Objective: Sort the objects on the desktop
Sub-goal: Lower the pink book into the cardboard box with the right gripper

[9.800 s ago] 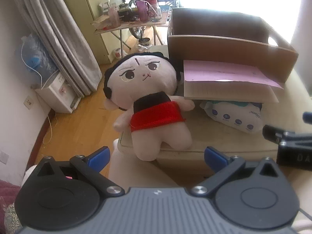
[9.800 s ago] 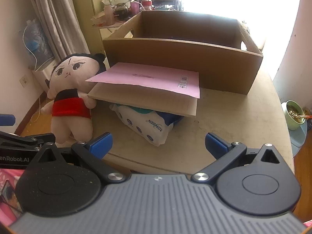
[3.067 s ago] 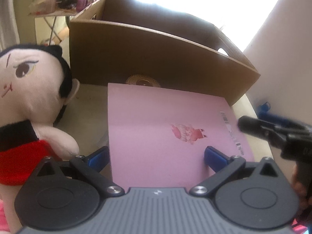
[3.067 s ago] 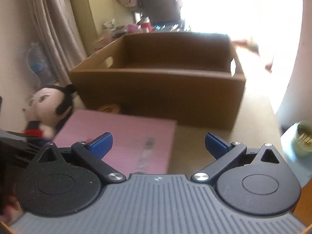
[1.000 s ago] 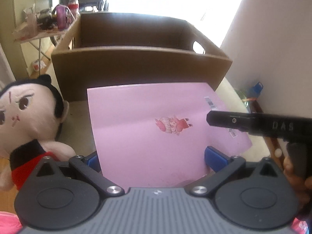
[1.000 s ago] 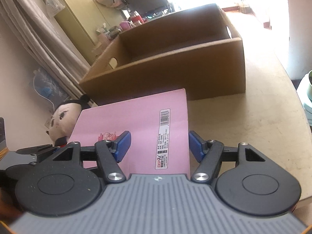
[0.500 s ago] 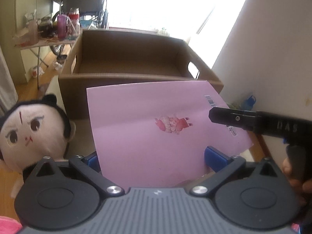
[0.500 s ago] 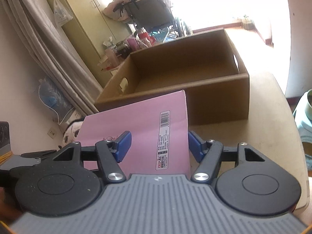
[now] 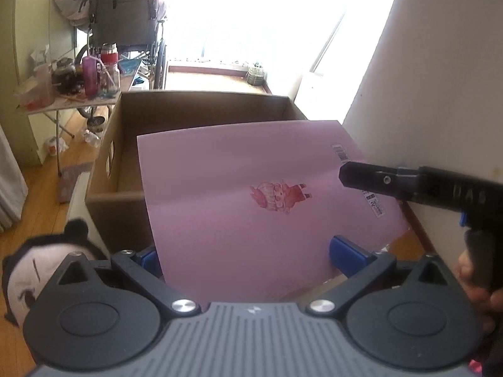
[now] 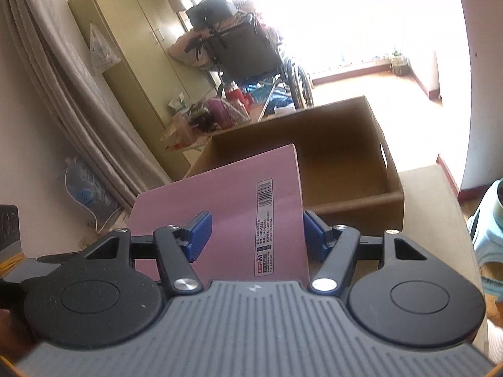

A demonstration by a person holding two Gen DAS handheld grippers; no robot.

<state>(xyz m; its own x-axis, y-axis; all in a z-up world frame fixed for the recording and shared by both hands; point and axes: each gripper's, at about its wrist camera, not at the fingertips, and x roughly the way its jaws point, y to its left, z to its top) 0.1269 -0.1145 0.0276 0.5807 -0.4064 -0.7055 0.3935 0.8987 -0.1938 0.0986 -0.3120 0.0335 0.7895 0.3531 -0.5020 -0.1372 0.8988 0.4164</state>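
Fingers (image 10: 199, 231) of right gripper (image 10: 256, 232): clamped across pink notebook's (image 9: 251, 194) barcode end. Fingers (image 9: 349, 256) of left gripper (image 9: 245, 256): grasping notebook's near edge. Notebook: raised off desk (image 10: 437, 207), overhanging cardboard box (image 9: 201, 110); plush doll (image 9: 31, 270) left of box.

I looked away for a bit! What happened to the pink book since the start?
The pink book used to lie on a stack on the table in front of the cardboard box. Now both grippers hold it, the left gripper at its near edge and the right gripper at the barcode side, and it has been lifted up over the box. The box and the plush doll stayed put.
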